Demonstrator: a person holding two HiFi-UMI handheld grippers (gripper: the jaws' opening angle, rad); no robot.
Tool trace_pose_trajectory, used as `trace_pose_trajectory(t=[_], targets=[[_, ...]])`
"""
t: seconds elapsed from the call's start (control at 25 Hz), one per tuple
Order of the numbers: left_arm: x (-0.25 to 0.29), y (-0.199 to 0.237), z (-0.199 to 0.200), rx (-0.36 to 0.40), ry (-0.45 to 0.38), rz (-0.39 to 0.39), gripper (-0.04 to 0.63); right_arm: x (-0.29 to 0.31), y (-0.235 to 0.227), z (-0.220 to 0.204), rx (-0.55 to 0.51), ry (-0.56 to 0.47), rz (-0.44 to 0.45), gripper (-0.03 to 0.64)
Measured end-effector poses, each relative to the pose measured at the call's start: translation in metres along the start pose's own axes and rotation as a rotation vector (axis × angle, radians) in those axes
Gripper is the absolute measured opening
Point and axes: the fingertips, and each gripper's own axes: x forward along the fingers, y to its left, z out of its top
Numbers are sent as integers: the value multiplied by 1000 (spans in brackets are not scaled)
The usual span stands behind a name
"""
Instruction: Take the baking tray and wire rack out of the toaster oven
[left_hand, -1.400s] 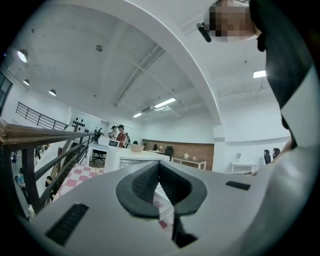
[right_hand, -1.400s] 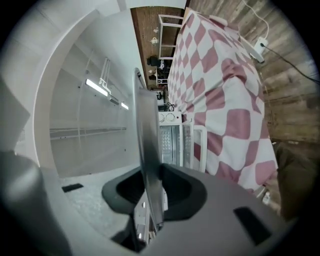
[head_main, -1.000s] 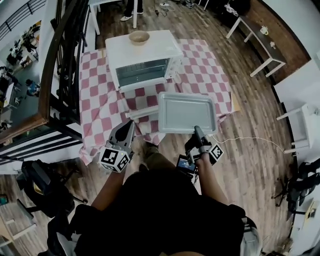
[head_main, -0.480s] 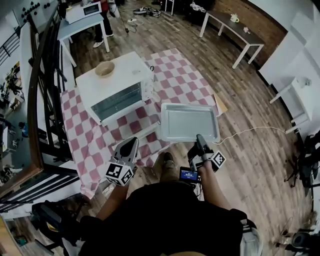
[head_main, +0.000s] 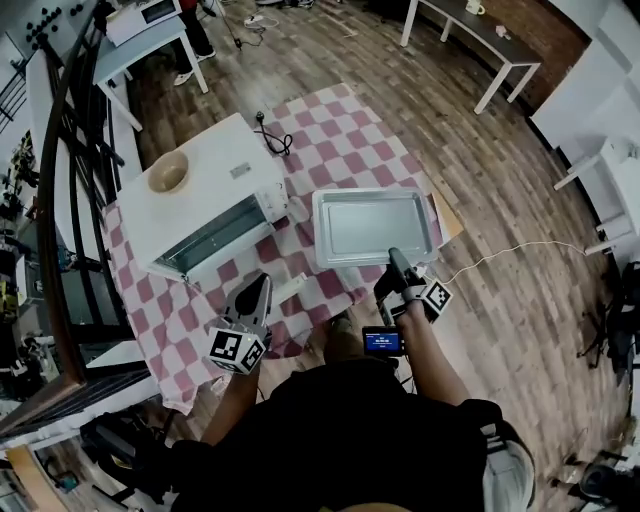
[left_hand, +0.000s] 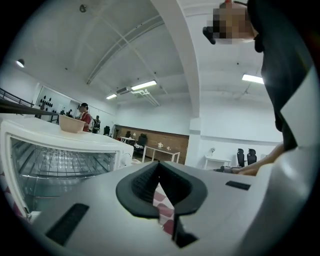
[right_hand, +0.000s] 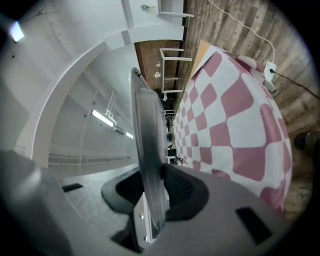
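Observation:
The grey baking tray hangs level over the right side of the checked tablecloth, and my right gripper is shut on its near rim. In the right gripper view the tray's edge runs upright between the pads of that gripper. The white toaster oven stands at the left with its door down. The wire rack lies inside it. My left gripper hovers before the oven, shut and empty.
A tan bowl sits on the oven's top. A black cable with plug lies on the cloth behind the oven. A white cord crosses the wooden floor at right. A dark railing runs along the left.
The tray has come farther away from the oven's front, carried rightward in my right gripper. The left gripper moved along with it, still shut. The head view has swung, so the oven now sits farther left.

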Motion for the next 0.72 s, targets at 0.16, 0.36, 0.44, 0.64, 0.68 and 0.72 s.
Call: trace_pose_trajectory(t=[0.16,0.36,0.44,0.64,0.68,0.72], targets=[[43,13,-3,-25,28,55,-11,59,-14,33,3,59,-29,89],[84,25,-31,-96,89,134,-11,128,-43,71,-7,143,-68,89],[100,28,-44,-130,107,154,-11,159,-55,84,-15,175,-72,89],[130,34,-71,-171,161,174,-11,230,-80,101,-1,217,-73,89],[130,34,-77,-182,176,182,-11,239,-86,100,2,226,-79,89],[129,35,-83,-189,187,191,-11,248,-92,99,5,234,-83,89]])
